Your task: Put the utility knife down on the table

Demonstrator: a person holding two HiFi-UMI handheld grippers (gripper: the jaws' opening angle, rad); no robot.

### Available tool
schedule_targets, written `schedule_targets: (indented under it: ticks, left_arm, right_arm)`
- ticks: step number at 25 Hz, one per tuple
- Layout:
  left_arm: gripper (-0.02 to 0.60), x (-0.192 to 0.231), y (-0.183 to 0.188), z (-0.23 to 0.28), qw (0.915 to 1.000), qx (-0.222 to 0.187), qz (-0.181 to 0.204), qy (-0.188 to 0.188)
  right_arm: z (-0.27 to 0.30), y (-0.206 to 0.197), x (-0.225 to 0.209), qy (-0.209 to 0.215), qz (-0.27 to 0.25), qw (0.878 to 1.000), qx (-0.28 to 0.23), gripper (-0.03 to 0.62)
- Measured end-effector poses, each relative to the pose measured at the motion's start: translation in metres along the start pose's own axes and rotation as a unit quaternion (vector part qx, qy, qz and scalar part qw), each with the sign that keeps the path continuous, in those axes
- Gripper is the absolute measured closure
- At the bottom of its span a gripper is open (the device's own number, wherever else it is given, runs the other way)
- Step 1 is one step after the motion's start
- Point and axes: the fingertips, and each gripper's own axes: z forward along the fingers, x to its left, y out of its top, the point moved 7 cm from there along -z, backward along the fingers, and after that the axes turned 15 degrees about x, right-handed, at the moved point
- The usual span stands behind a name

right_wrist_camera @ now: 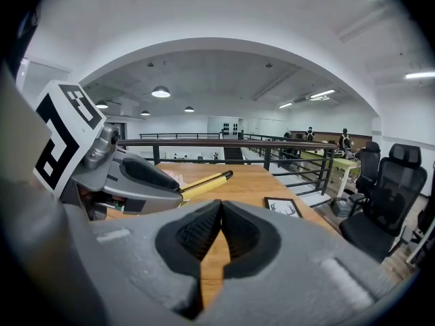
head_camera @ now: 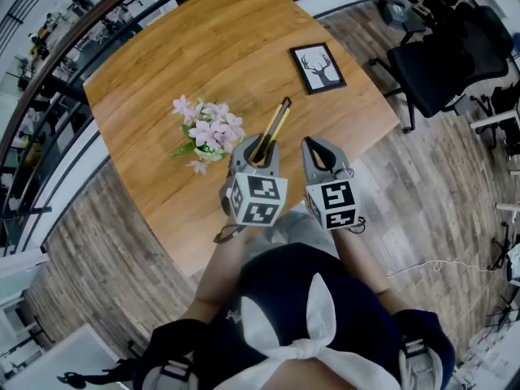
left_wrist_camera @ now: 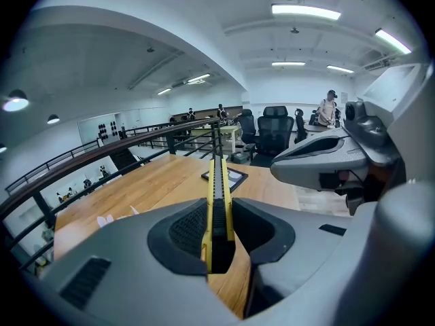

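Yellow utility knife [head_camera: 275, 127] sits clamped in the left gripper [head_camera: 262, 149] over the table [head_camera: 203, 55], not down yet; right gripper [head_camera: 315, 145] closed, empty.

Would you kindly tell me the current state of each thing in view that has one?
utility knife: clamped in the left gripper, above the table.
left gripper: shut on the utility knife.
right gripper: shut, empty.
picture frame: lying flat on the table.
flowers: upright on the table.

left gripper [head_camera: 260, 149] clamped, right gripper [head_camera: 314, 145] closed, empty
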Motion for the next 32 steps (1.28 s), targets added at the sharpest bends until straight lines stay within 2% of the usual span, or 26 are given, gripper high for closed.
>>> schedule_targets:
  ticks: [17, 32]
  left_arm:
    - [0.454, -0.012, -0.022, 0.031, 0.9989, 0.046, 0.004, 0.003]
    - [0.454, -0.016, -0.044, 0.053, 0.9968, 0.079, 0.001, -0.013]
  right_arm:
    - [0.013, -0.017, -0.009, 0.019, 0.003, 1.000, 0.023, 0.595]
    - [0.019, -0.032, -0.011, 0.024, 0.020, 0.999, 0.043, 0.595]
